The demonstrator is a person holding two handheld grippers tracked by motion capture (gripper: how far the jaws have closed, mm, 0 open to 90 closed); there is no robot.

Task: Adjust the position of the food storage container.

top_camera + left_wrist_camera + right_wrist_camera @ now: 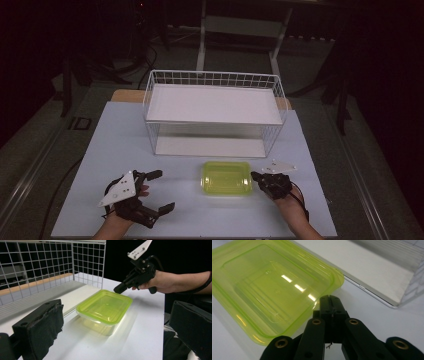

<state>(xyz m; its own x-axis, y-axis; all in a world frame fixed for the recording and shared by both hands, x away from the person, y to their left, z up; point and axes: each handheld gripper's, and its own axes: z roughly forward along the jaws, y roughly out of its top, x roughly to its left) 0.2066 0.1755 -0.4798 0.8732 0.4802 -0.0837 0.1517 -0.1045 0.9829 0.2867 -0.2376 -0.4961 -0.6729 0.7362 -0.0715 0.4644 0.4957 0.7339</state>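
The right gripper (329,301), jaws pressed together and seemingly empty, is set at the green container's (226,178) three-o'clock rim; contact should be kept low; the left gripper (161,190) is held wide open.

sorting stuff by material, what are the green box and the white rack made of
The box looks like clear yellow-green plastic, glossy: light glints off its lid and the table shows through. The rack looks like white-coated metal wire, going by its thin grid walls; its flat shelf seems a matte white board, material unclear.
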